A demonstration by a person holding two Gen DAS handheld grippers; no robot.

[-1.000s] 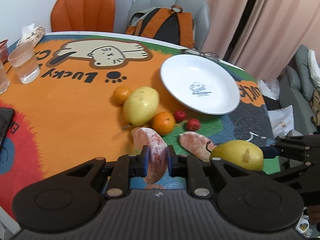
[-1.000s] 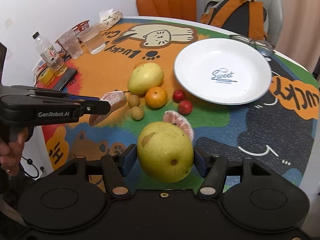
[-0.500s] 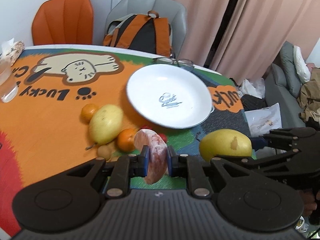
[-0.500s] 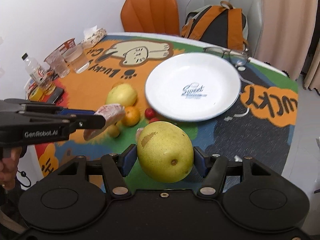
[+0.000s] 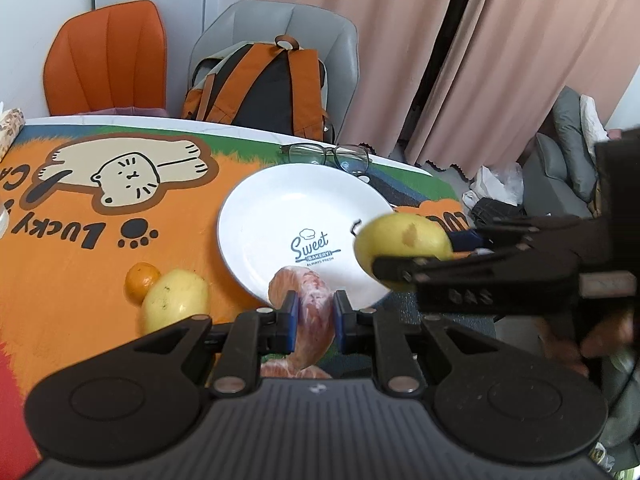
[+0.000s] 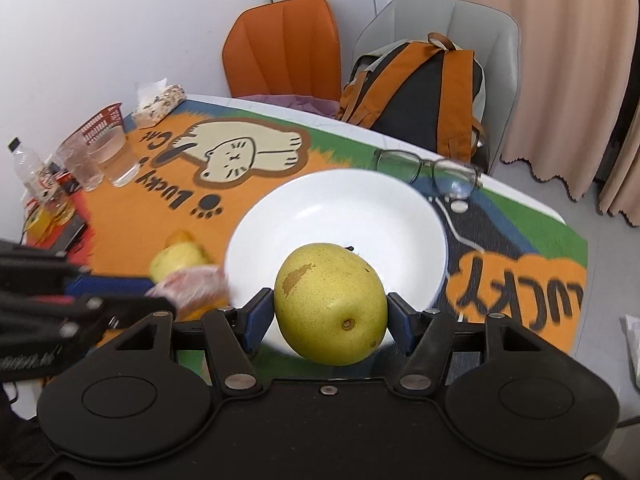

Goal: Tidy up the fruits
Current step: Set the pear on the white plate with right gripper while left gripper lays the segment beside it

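My left gripper (image 5: 314,314) is shut on a pink peeled pomelo segment (image 5: 308,300) and holds it at the near rim of the white "Sweet Bakery" plate (image 5: 280,208). My right gripper (image 6: 330,314) is shut on a yellow-green pear (image 6: 330,304) and holds it over the near edge of the plate (image 6: 340,208). That pear (image 5: 402,240) shows at the plate's right side in the left wrist view. A second yellow pear (image 5: 176,300) and an orange (image 5: 140,278) lie on the mat left of the plate. Another segment (image 5: 284,370) peeks out below my left fingers.
Glasses (image 6: 428,168) lie behind the plate. Drinking glasses (image 6: 100,156), a bottle (image 6: 28,168), a red basket (image 6: 100,122) and a tissue pack (image 6: 158,102) stand at the table's far left. An orange chair (image 6: 280,48) and a grey chair with a backpack (image 6: 420,80) stand behind.
Both grippers have moved forward toward the plate with their fruit. The pear and the segment now hang at the plate's near rim. The loose fruits have slid out of view below.
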